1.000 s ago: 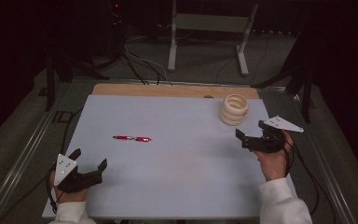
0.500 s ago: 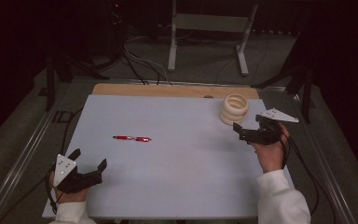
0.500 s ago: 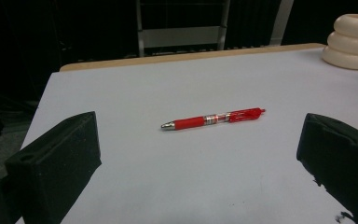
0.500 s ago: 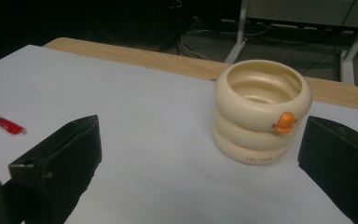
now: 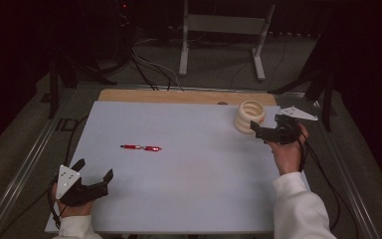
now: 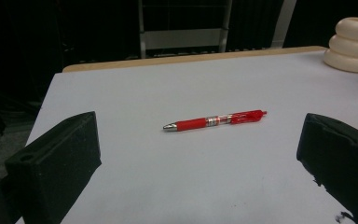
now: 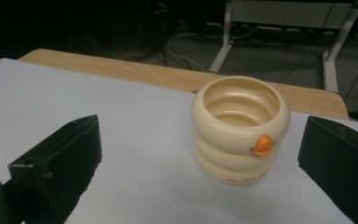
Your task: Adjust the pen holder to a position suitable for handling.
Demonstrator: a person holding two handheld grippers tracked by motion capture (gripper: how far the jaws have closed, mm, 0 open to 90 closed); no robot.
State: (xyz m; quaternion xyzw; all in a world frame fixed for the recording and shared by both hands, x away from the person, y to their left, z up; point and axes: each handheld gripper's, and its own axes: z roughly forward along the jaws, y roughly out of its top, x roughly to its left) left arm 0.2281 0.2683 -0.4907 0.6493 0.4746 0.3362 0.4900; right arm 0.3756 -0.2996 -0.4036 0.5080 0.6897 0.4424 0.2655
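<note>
Glossy cream ceramic-looking cup; shiny red plastic pen; matt white tabletop; wood edge strip.

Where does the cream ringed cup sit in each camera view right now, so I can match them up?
High view: cream ringed cup at the far right of the table, just ahead of the right gripper.
Left gripper view: upper right corner, partly cut off.
Right gripper view: centre, between the open jaws.
Shared landmark: the wooden strip along the table's far edge.
</note>
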